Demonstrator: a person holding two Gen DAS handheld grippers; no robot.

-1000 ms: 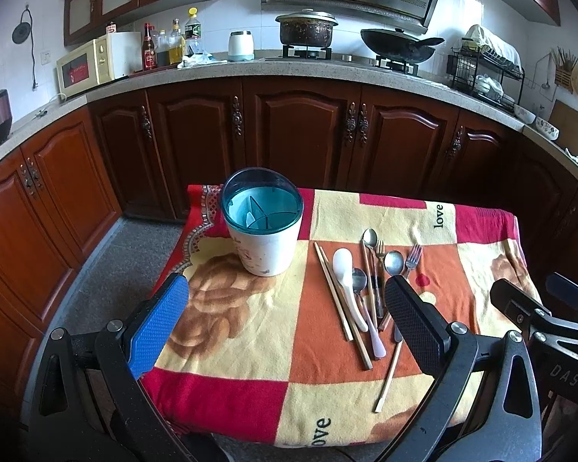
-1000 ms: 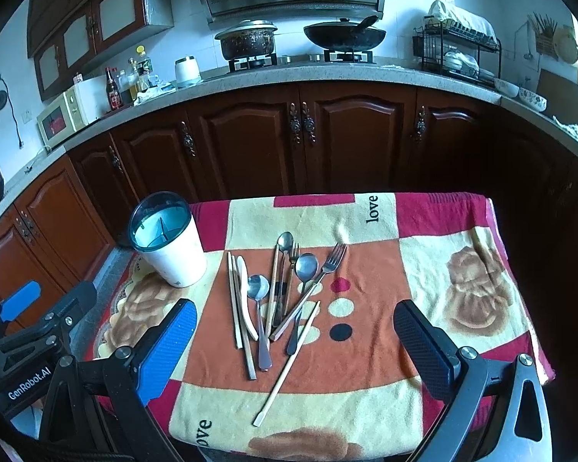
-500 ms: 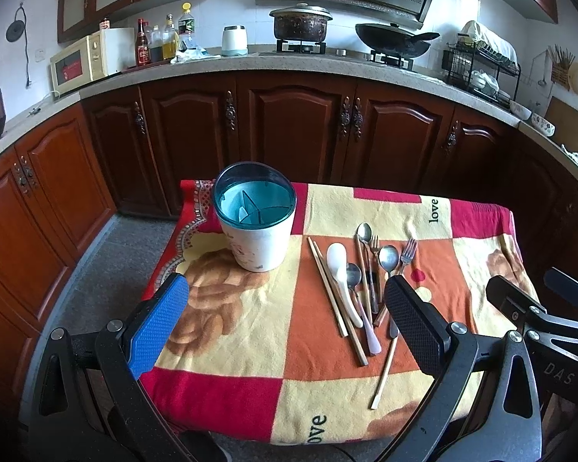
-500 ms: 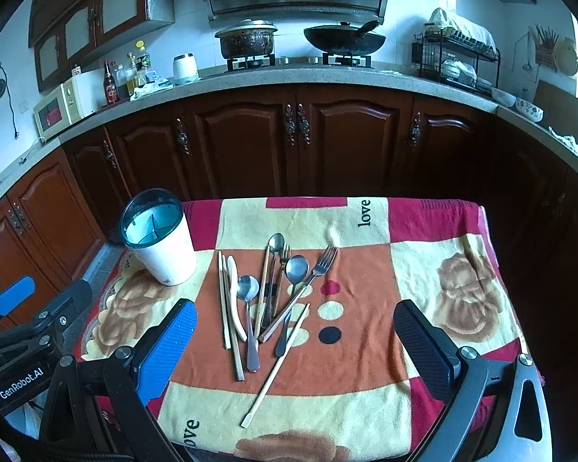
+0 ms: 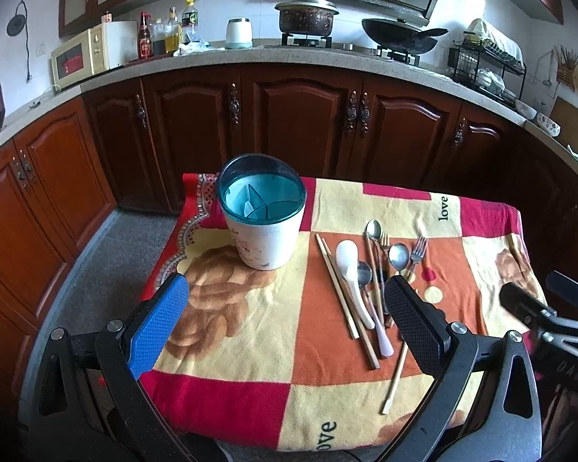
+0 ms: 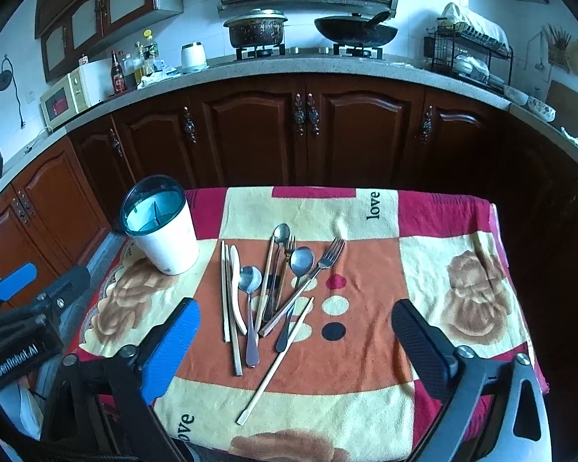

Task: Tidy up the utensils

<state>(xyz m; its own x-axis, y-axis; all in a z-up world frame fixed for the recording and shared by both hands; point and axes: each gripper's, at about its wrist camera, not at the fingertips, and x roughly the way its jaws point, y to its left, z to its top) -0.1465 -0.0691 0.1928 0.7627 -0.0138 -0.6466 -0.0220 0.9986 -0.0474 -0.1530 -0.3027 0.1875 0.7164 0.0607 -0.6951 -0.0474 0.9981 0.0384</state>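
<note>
A white utensil holder [image 5: 262, 211] with a teal divided insert stands at the table's far left; it also shows in the right wrist view [image 6: 160, 227]. Loose utensils lie right of it: chopsticks [image 6: 227, 300], a white ceramic spoon [image 5: 350, 269], metal spoons [image 6: 250, 281] and forks [image 6: 323, 261]. My left gripper [image 5: 285, 323] is open and empty above the near table edge, in front of the holder. My right gripper [image 6: 296, 346] is open and empty, hovering over the near ends of the utensils.
The table carries a red, orange and cream cloth [image 6: 366, 215]. Dark wooden cabinets [image 5: 300, 123] curve behind it, with a pot [image 5: 306, 15], a wok [image 5: 400, 34], a microwave [image 5: 84, 54] and a dish rack [image 5: 485, 65] on the counter. The other gripper shows at the right wrist view's left [image 6: 23, 319].
Both grippers have moved slightly forward toward the table, so the holder and utensils look closer. Both stay open. Nothing on the table has moved.
</note>
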